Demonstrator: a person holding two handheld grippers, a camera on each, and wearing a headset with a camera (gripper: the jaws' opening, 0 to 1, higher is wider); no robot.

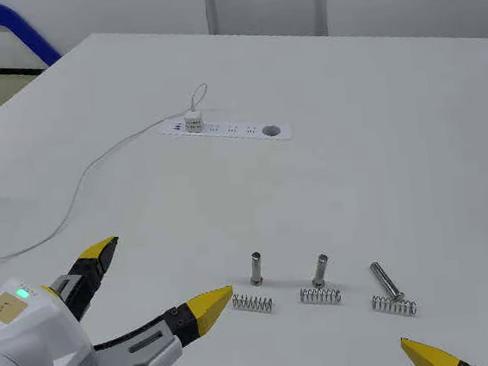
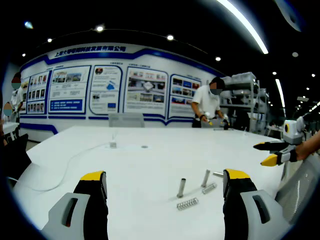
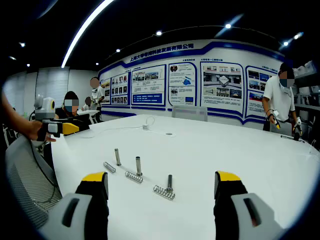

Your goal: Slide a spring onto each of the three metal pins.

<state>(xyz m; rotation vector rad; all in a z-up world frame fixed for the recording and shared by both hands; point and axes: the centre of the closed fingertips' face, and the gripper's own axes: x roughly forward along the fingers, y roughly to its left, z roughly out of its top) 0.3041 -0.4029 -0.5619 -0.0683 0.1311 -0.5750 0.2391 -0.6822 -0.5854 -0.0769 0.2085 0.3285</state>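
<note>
Three short metal pins stand in a row on the white table [image 1: 378, 135]: the left pin [image 1: 256, 268], the middle pin [image 1: 320, 271] and the right pin [image 1: 385, 281], which looks tilted from here. A loose spring lies in front of each: the left spring [image 1: 252, 303], the middle spring [image 1: 320, 296] and the right spring [image 1: 393, 305]. My left gripper [image 1: 158, 276] is open at the lower left, a little left of the row. My right gripper [image 1: 476, 321] is open at the lower right. The pins [image 3: 138, 166] and springs [image 3: 133, 177] lie ahead of the right gripper [image 3: 161, 179]. From the left gripper [image 2: 164, 177], a pin [image 2: 182, 187] and a spring [image 2: 187, 203] show between its jaws.
A white power strip [image 1: 226, 128] with a plug [image 1: 193, 121] and a cable [image 1: 95, 167] lies farther back on the table. A grey chair [image 1: 266, 6] stands at the far edge. A person [image 2: 206, 102] stands in the background.
</note>
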